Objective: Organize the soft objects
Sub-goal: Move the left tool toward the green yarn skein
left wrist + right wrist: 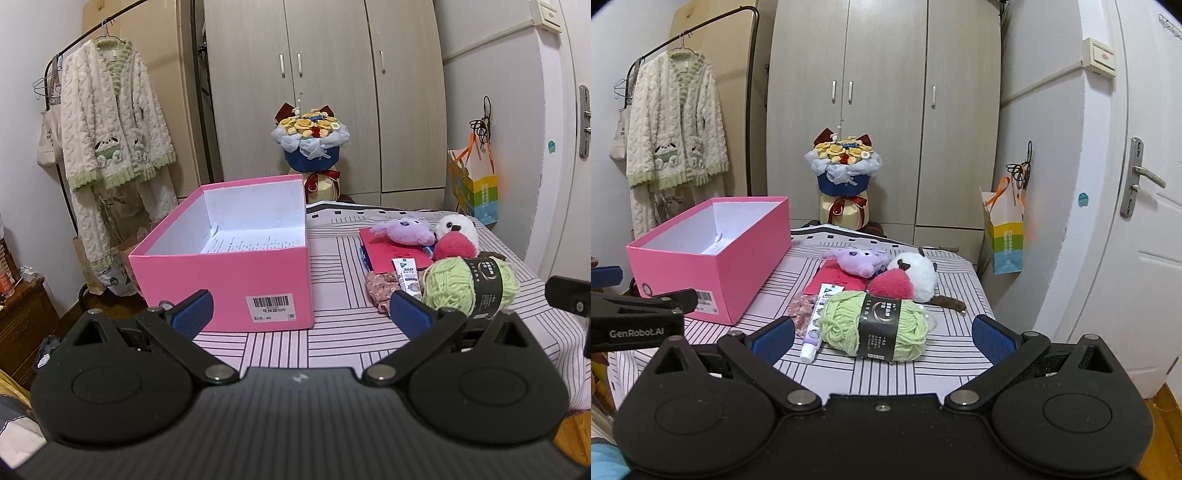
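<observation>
- Yarn skein [875,325], light green with a black paper band, lies on its side on the striped bed [923,373], at the near edge of the clutter. Long axis runs left-right across our right tool's view, band around the middle.
- Behind it: pink pom-pom [891,287], white plush [918,275], purple plush [857,261], all bunched and touching. Tube of cream [816,328] and floral fabric piece [801,312] sit just left of the skein; red envelope [831,278] lies under the plush pile.
- Pink shoebox [229,273] sits lid-off on the bed, left of the pile, long axis running away from us. Looks like the drop target; only a printed sheet inside.
- Right tool [882,338]: fingers spread wide, holding nothing, skein framed between them. We judge this a lineup for a grab across the skein's short axis.
- Left tool [301,308]: also spread and empty, facing the shoebox's labelled end.
- Nothing soft boxed yet.
</observation>
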`<state>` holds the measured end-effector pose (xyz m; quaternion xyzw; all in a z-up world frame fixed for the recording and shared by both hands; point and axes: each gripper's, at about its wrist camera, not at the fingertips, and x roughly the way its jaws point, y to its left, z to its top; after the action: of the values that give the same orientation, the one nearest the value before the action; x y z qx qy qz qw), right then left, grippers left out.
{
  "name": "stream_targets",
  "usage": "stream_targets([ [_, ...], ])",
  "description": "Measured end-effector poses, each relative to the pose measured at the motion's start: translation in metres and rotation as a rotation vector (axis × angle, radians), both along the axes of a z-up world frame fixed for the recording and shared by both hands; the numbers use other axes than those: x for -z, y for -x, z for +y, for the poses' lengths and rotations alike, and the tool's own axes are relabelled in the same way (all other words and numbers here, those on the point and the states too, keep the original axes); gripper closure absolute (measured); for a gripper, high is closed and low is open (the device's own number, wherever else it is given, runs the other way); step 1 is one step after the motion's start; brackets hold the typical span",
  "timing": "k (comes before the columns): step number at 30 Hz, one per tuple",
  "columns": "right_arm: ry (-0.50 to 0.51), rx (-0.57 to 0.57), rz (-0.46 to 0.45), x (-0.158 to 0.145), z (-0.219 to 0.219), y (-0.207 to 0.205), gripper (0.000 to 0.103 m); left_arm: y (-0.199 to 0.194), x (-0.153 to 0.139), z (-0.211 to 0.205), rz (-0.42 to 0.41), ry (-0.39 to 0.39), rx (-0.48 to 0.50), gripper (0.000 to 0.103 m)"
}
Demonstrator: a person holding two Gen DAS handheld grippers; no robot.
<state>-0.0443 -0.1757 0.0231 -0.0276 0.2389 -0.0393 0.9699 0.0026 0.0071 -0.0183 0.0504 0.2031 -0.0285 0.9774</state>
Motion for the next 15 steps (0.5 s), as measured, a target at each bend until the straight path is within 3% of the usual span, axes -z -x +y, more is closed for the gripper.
stream_targets([
  [15, 0.000, 0.019, 0.013, 0.0038, -0.0042, 0.0003, 0.000, 0.0008, 0.0025, 0.0045, 0.002, -0.001, -0.008, 0.000],
])
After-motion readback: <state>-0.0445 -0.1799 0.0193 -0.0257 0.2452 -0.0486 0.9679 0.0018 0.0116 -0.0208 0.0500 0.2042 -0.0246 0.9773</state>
